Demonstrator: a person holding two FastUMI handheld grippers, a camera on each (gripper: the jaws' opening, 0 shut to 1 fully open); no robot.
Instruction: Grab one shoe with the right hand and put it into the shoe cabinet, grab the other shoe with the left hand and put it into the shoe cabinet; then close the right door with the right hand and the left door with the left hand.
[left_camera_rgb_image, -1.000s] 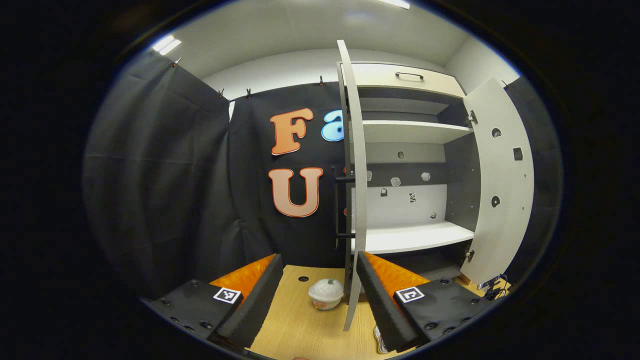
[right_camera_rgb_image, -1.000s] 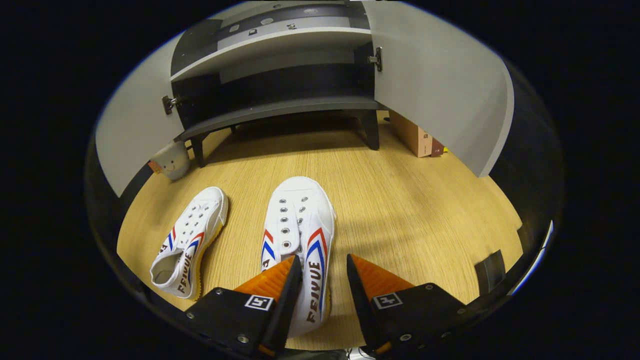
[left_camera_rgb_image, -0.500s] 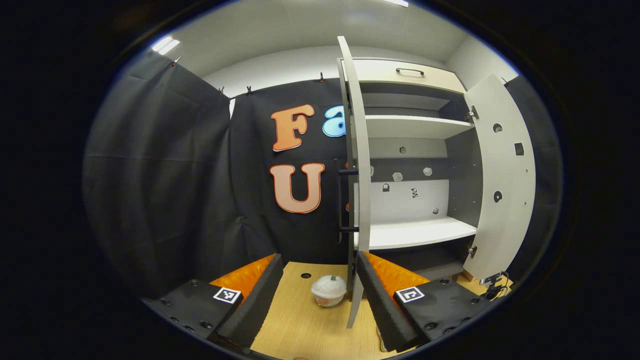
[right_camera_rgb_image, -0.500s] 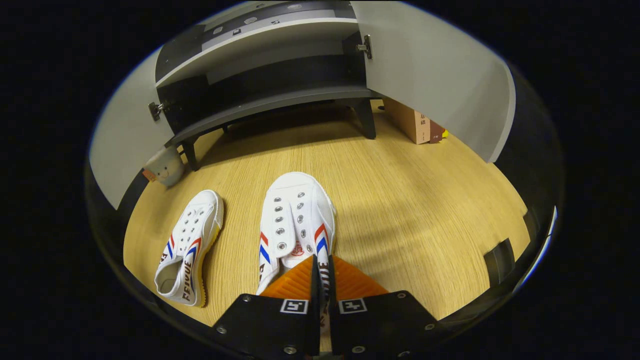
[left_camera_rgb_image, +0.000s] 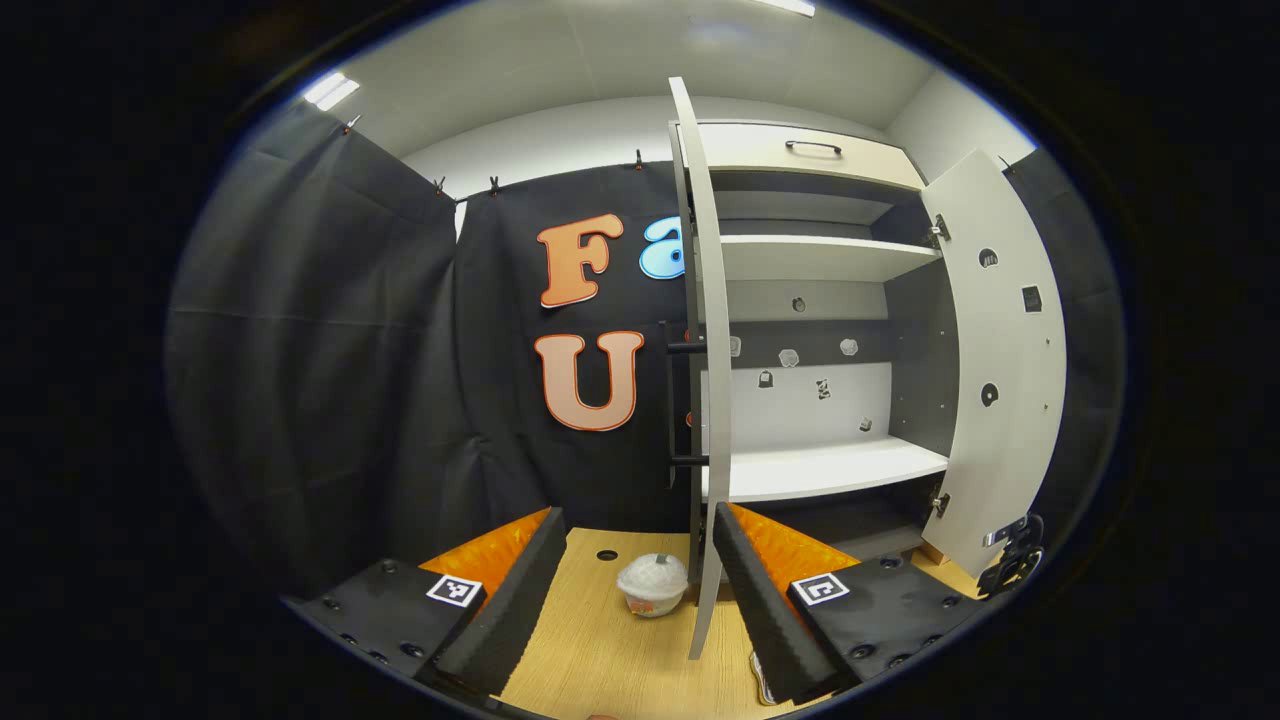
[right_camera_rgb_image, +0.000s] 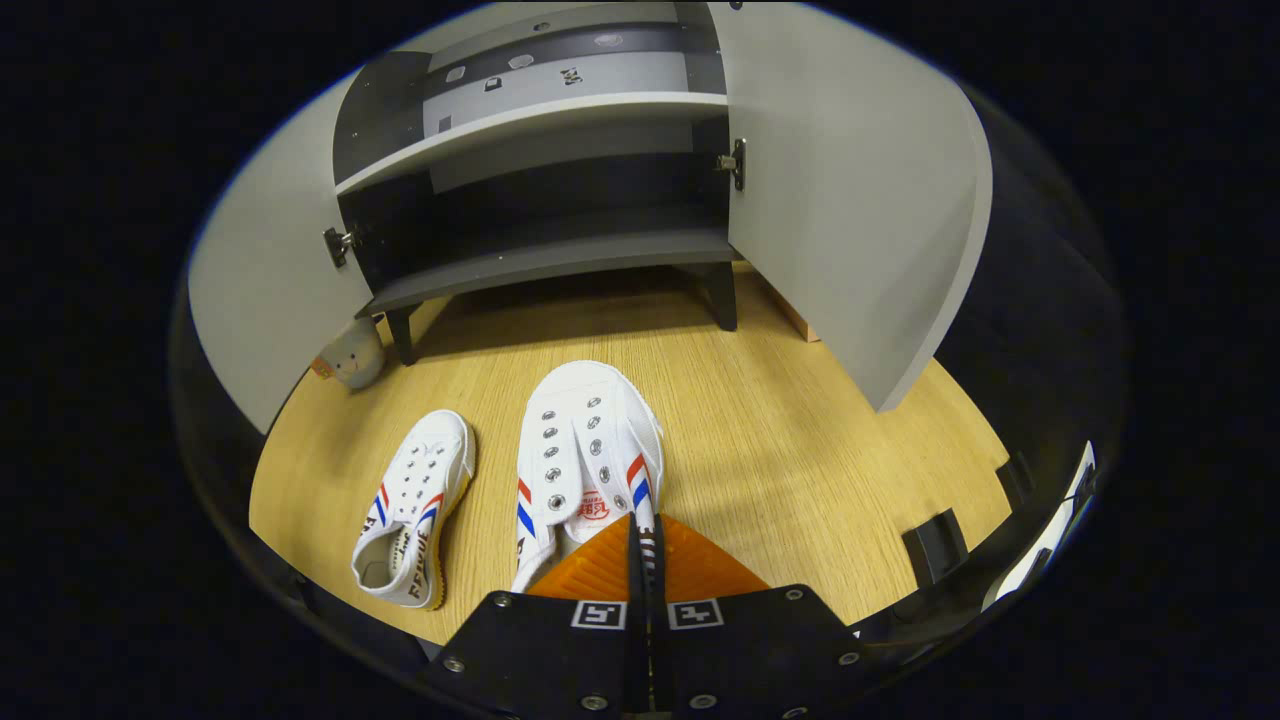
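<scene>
Since a second ago I'm closing the right gripper (right_camera_rgb_image: 640, 560) onto the near shoe's (right_camera_rgb_image: 585, 450) collar; left gripper (left_camera_rgb_image: 630, 590) idling apart, other shoe (right_camera_rgb_image: 415, 510) floored, shoe cabinet (right_camera_rgb_image: 550, 265) doors still open, nothing stowed.

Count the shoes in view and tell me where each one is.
2. One shoe is out in front of the cabinet, its side wall pinched by the right hand-held gripper. The other shoe lies on the floor to its left, untouched.
</scene>
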